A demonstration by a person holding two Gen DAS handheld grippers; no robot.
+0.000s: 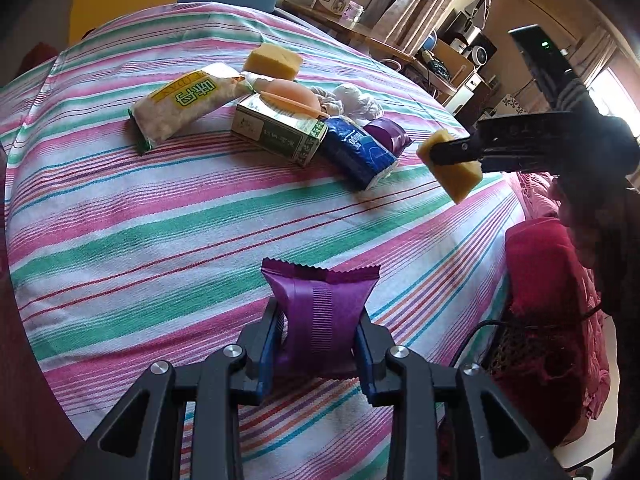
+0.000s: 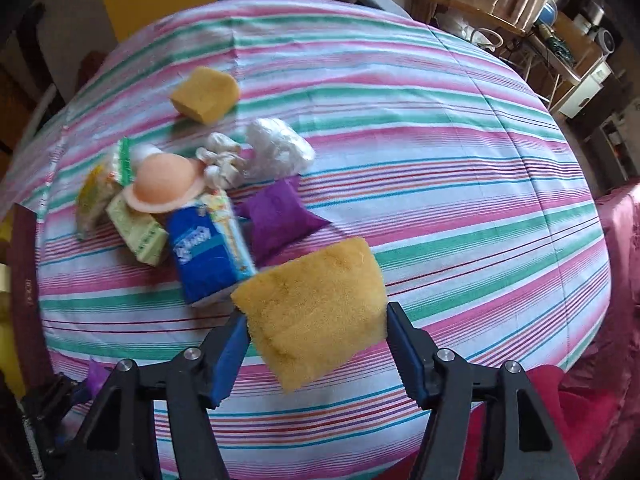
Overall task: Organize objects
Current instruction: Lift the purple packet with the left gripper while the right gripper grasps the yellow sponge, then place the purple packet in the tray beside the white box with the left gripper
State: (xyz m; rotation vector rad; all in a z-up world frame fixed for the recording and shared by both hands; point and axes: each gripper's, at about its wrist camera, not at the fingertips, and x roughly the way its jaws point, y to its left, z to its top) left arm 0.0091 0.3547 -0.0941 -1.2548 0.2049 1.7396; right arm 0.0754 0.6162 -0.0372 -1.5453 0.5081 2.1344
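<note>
My left gripper [image 1: 320,332] is shut on a purple snack packet [image 1: 320,312], held above the striped table. My right gripper [image 2: 316,320] is shut on a yellow sponge [image 2: 316,304]; the same sponge [image 1: 452,172] and gripper show at the right in the left wrist view, in the air beside a pile. The pile holds a blue tissue pack [image 2: 204,252], a green box [image 1: 276,128], a pink hat-shaped toy [image 2: 164,184], a second purple packet [image 2: 280,212], a white bag [image 2: 276,148], a white-and-green snack bag [image 1: 180,104] and another yellow sponge [image 2: 206,94].
The table has a pink, green and white striped cloth [image 1: 160,240]. A red covered chair [image 1: 548,320] stands at its right edge. Shelves and a desk with clutter [image 1: 452,60] line the far wall.
</note>
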